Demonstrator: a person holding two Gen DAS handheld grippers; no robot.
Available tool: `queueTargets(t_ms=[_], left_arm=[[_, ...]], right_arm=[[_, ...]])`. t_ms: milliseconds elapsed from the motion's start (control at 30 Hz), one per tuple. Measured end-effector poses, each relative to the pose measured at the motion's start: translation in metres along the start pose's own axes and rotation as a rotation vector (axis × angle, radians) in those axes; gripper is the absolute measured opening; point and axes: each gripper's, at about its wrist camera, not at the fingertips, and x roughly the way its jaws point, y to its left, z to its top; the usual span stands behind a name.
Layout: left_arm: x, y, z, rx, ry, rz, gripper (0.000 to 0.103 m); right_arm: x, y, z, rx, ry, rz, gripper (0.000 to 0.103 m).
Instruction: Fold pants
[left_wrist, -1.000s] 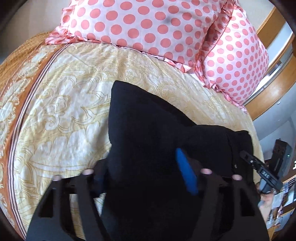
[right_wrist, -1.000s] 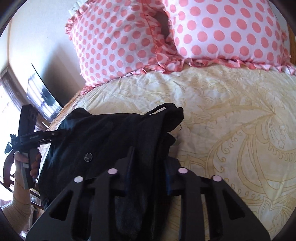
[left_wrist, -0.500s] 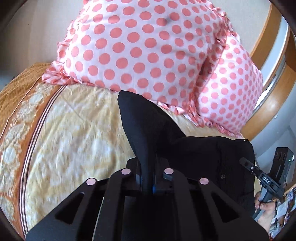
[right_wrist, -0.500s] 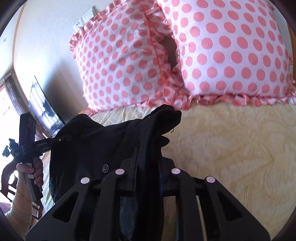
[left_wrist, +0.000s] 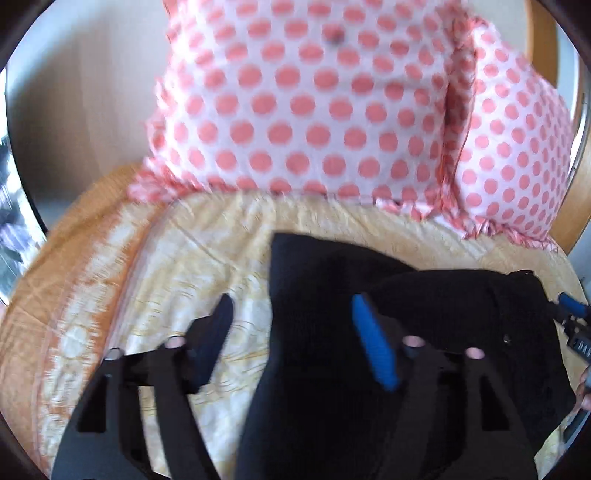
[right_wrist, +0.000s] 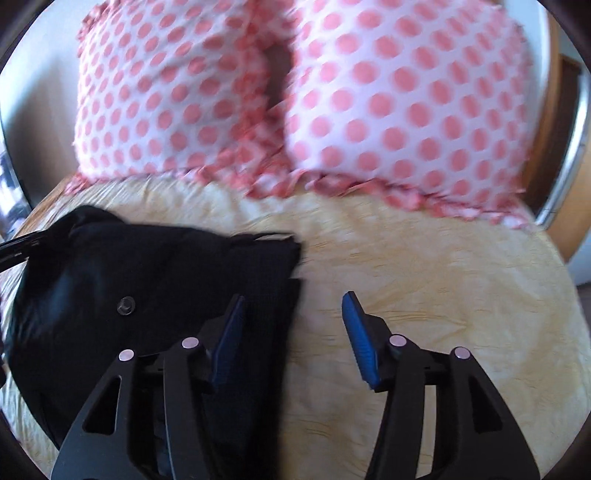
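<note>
The black pants (left_wrist: 424, 332) lie in a folded bundle on the yellow patterned bedspread (left_wrist: 207, 251). My left gripper (left_wrist: 291, 314) is open, its jaws straddling the bundle's left edge without holding it. In the right wrist view the pants (right_wrist: 147, 288) lie at the left, a button showing on top. My right gripper (right_wrist: 293, 310) is open over the pants' right edge, with its blue pads (right_wrist: 360, 343) apart and the right pad over bare bedspread (right_wrist: 443, 277). The right gripper also shows at the right edge of the left wrist view (left_wrist: 572, 306).
Two pink polka-dot pillows (left_wrist: 314, 110) (right_wrist: 406, 110) stand against the head of the bed. A wooden headboard (left_wrist: 539, 44) rises behind them. An orange border (left_wrist: 55, 288) runs along the bedspread's left side.
Both grippers were shut on the pants and lifted them toward the pillows. Now both have opened and let go, and the pants lie flat on the bed.
</note>
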Motion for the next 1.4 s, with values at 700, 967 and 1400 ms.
queueTargets(t_ms=[700, 967, 1400], left_arm=[[-0.063, -0.042, -0.1, 0.112, 0.093, -0.195, 0.101], [-0.114, -0.019, -0.155, 0.08, -0.009, -0.008, 0.101], [-0.104, -0.014, -0.179, 0.076, 0.012, 0.027, 0.101]], right_arm=[[-0.066, 0.046, -0.082, -0.009, -0.014, 0.23, 0.102], [-0.096, 0.06, -0.14, 0.07, -0.053, 0.221, 0.102], [-0.09, 0.1, -0.165, 0.013, -0.035, 0.146, 0.102]])
